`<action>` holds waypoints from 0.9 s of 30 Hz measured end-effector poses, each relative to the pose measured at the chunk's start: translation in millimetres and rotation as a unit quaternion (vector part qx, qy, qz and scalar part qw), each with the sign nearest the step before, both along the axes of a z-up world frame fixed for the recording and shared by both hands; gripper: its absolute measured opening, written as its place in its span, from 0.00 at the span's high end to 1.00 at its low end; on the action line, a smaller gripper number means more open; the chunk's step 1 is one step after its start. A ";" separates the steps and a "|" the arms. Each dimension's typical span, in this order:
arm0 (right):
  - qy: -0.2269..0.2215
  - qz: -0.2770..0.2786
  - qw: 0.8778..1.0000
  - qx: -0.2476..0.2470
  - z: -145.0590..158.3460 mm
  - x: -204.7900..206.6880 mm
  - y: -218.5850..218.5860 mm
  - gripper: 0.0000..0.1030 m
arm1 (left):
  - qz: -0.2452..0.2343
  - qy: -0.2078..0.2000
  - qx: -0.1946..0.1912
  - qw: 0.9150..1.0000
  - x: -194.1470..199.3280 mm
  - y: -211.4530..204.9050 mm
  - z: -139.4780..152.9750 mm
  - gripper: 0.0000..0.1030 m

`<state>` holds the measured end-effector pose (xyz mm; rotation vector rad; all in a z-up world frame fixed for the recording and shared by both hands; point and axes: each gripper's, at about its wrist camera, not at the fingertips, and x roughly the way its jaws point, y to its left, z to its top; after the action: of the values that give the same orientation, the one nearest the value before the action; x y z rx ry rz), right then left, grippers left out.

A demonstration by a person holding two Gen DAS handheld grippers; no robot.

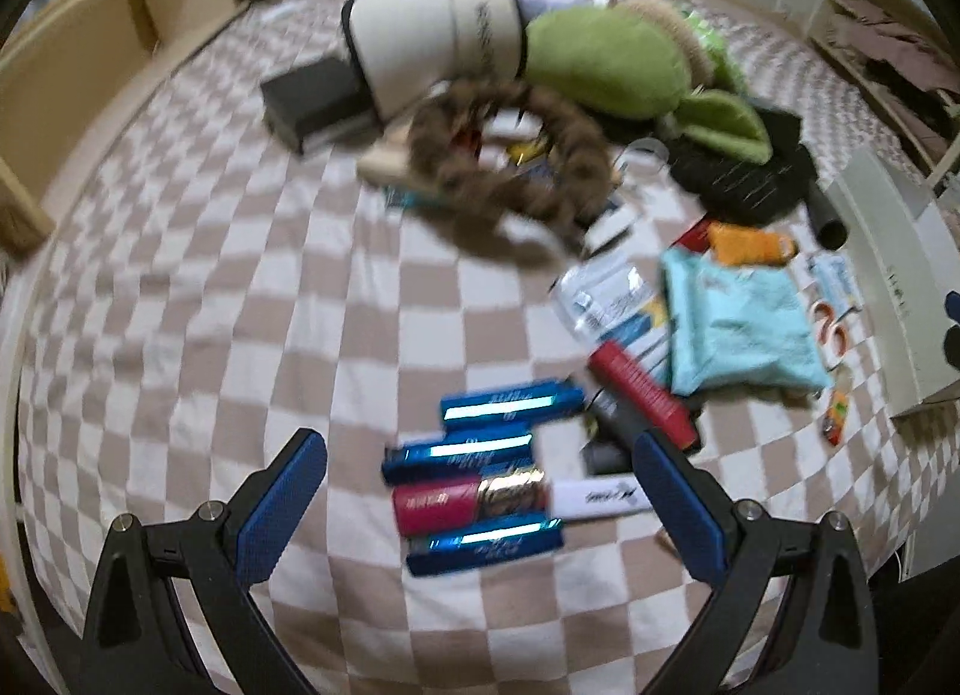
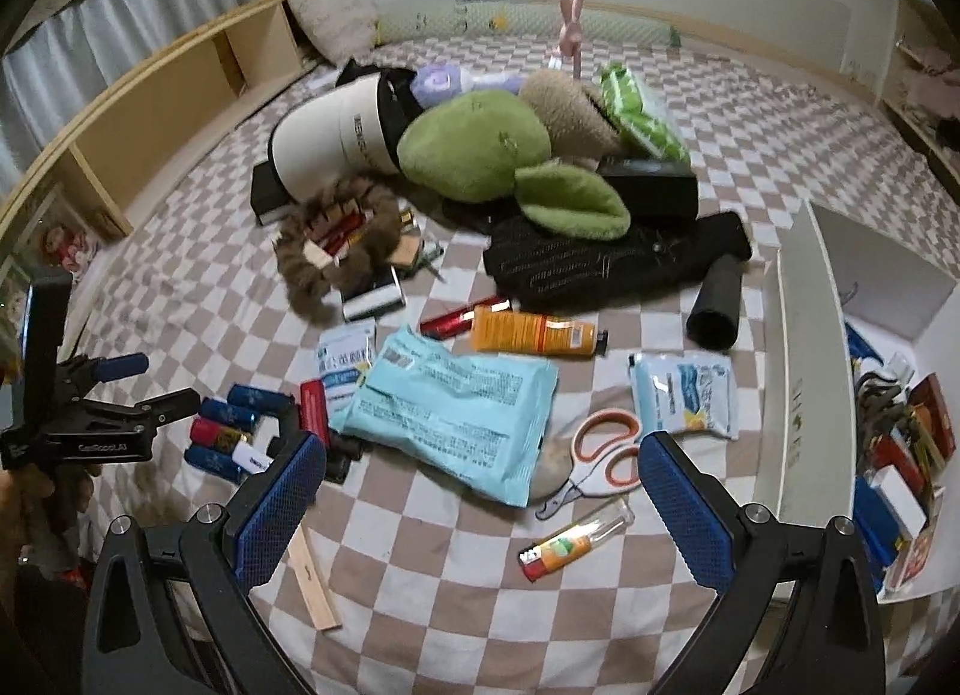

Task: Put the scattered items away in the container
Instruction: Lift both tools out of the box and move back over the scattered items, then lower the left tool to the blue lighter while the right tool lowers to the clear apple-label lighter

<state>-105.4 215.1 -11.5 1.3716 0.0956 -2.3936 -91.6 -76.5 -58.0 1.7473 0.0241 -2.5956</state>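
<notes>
My left gripper (image 1: 480,506) hangs open just above a cluster of blue batteries (image 1: 510,404), a red and gold battery (image 1: 462,500) and a small white stick (image 1: 600,500) on the checkered bedcover. In the right wrist view that same left gripper (image 2: 153,383) shows at the left edge beside the batteries (image 2: 240,413). My right gripper (image 2: 483,506) is open and holds nothing. Ahead of it lie a light-blue pouch (image 2: 456,407), orange-handled scissors (image 2: 603,455) and a lighter (image 2: 570,542). The white box (image 2: 798,371) at the right holds several items.
Further back lie a white cap (image 2: 336,137), a green plush (image 2: 480,149), a black garment (image 2: 600,263), a black tube (image 2: 717,305), an orange tube (image 2: 528,335) and a furry brown ring (image 2: 336,257). A wooden ruler (image 2: 312,581) lies near my left finger. Wooden shelves (image 2: 162,113) line the left edge.
</notes>
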 end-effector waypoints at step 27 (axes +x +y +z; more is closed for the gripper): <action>-0.112 0.130 0.981 0.094 -65.9 -21.2 -13.6 0.00 | -0.015 -0.134 -0.064 0.989 3.0 24.7 -79.5 0.00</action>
<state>-126.5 201.5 -77.4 1.5960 0.4222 -2.0442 -88.6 -51.8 -137.5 2.0421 -0.1689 -2.2993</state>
